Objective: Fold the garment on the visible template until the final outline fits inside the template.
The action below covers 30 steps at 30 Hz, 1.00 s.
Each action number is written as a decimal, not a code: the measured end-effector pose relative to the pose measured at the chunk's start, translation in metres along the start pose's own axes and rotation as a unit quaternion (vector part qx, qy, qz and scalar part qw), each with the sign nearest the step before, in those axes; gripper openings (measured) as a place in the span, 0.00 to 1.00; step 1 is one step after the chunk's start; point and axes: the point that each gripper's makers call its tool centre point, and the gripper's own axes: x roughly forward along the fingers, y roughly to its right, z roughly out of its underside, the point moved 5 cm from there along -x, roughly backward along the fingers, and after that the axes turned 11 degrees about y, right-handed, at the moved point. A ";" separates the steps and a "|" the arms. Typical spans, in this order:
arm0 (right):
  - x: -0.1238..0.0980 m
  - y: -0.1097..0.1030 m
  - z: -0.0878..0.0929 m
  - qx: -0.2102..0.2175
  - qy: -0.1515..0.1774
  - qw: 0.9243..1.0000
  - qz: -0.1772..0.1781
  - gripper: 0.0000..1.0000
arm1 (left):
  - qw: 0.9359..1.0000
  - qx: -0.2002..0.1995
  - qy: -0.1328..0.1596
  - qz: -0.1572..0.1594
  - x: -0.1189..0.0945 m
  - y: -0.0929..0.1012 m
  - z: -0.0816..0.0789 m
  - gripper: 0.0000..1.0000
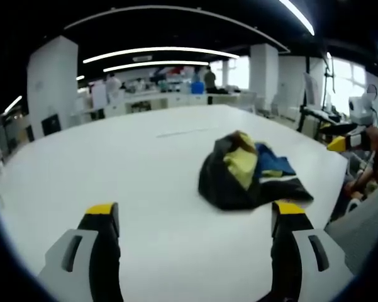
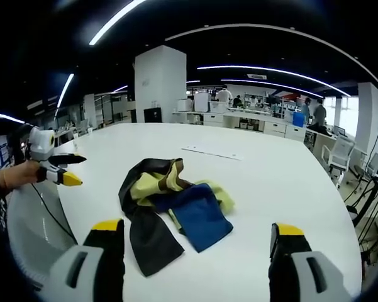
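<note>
Left gripper view: left gripper [image 1: 195,217] set low over the white table [image 1: 113,163], jaws spread wide, yellow-tipped, nothing between them. Garment [image 1: 242,173] crumpled in a heap on the table ahead and to the right of centre, black with yellow and blue panels; exact kind of garment hard to make out from the bunching. No template outline to be made out under or around it. A thin pale strip [image 1: 182,133] lying on the table beyond the heap, too faint to identify. Right gripper [image 1: 344,143] at the right edge, partly cut off, held by a hand; yellow tip visible, jaw gap impossible to judge here. Desks, white pillars and blurred people far behind, under long ceiling lights.

Right gripper view: right gripper [image 2: 198,236] low at the table's near edge, jaws wide apart and empty. Garment [image 2: 173,204] just ahead between the jaw lines, black sleeve-like flap trailing toward the left jaw, blue panel on the right, yellow folds in the middle; underside hidden. Same thin strip [image 2: 211,153] beyond it. Left gripper [image 2: 60,168] at the left edge, gripped by a hand, well apart from the garment, its tips spread. Office chair [image 2: 330,154] past the table's far right edge; benches and people small and blurred behind.
</note>
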 end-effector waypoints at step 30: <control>0.112 -0.010 -0.003 -0.012 0.000 0.997 -0.074 0.53 | 0.996 -0.005 -0.021 0.091 0.094 0.037 -0.010 0.51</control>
